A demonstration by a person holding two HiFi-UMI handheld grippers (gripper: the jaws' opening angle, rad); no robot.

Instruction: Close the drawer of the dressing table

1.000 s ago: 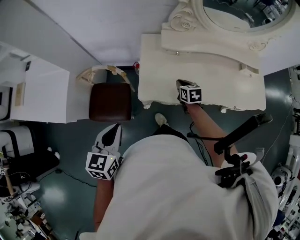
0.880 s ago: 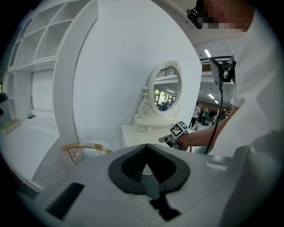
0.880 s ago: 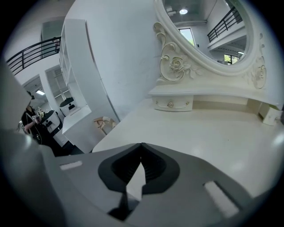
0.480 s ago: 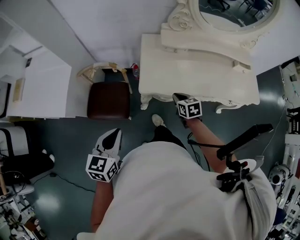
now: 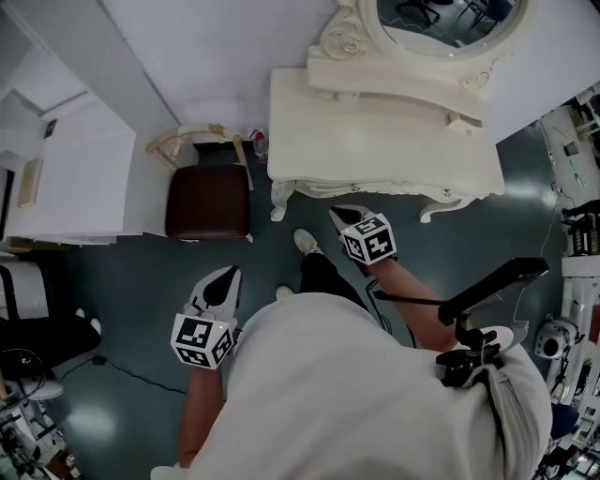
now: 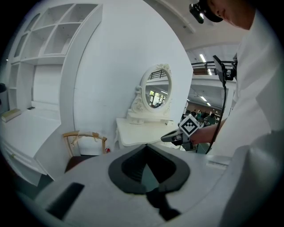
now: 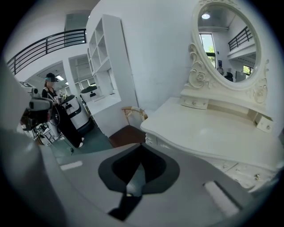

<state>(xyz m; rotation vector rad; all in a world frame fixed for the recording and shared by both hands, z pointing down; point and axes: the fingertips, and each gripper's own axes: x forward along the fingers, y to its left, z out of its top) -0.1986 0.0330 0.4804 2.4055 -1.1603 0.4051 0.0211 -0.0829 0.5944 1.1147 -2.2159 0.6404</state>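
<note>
Since the drawer [image 7: 248, 170] looks flush in the front of the vanity desk [image 5: 375, 141], a gentle check for a gap suits better than another push. The right tongs [image 5: 337, 212] sit just off that front and the left tongs [image 5: 228, 274] well back, both pinched together on nothing.

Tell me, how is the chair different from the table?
The chair has a dark brown seat; the table is all creamy white. The chair is smaller than the table. The table carries an oval mirror; the chair has none. Both stand by the white wall.
</note>
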